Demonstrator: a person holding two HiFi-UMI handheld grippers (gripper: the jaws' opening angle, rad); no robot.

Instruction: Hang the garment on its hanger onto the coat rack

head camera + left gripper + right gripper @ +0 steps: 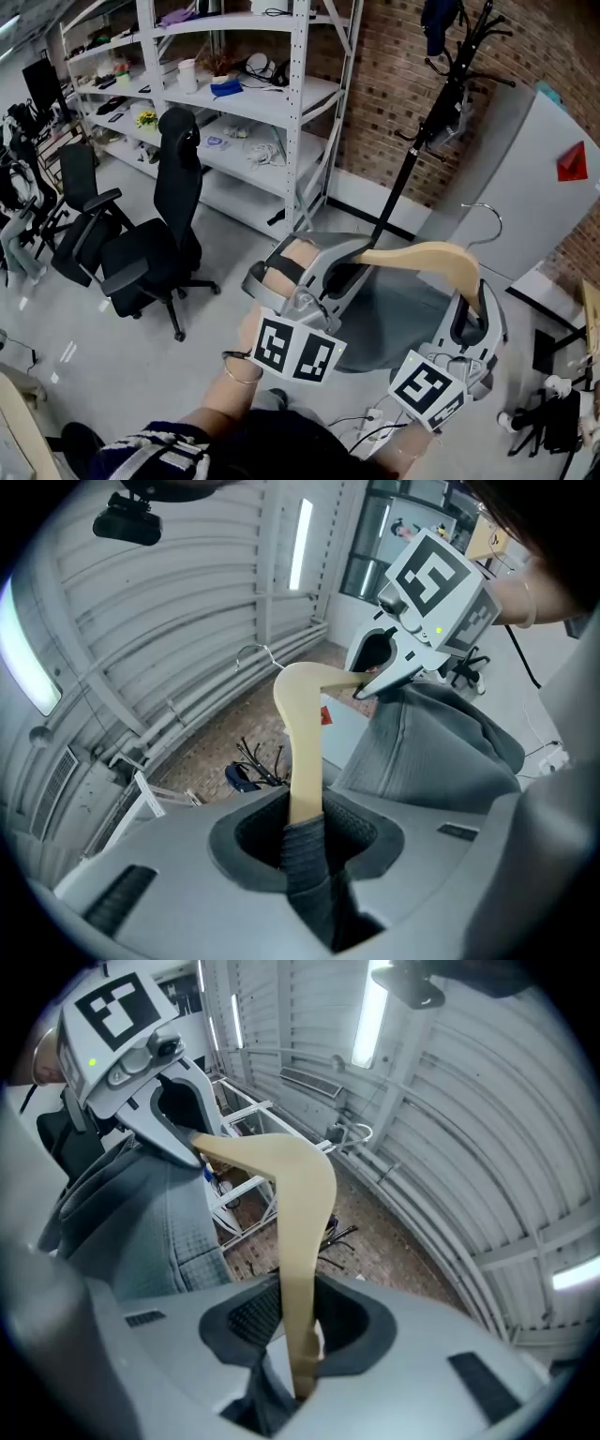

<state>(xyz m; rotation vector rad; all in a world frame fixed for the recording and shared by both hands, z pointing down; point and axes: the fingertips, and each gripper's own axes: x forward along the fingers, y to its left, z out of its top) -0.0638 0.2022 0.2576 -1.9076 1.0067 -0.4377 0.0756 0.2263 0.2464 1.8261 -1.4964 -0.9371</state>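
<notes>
Grey fabric garment [394, 317] rides its pale wooden hanger [422, 254], pinched at either end by left tongs [339, 274] and right tongs [469, 314]. Hooking onto the far black coat rack [405, 178] apparently remains.

Hanger [427, 255]: pale wood, smooth, faint sheen; wire hook of bright metal
Garment [394, 314]: grey cloth, matt, finely ribbed
Wall [394, 56]: rough red brick
Shelving [299, 94]: white-painted metal, smooth
Coat rack [412, 164]: black metal, matt
</notes>
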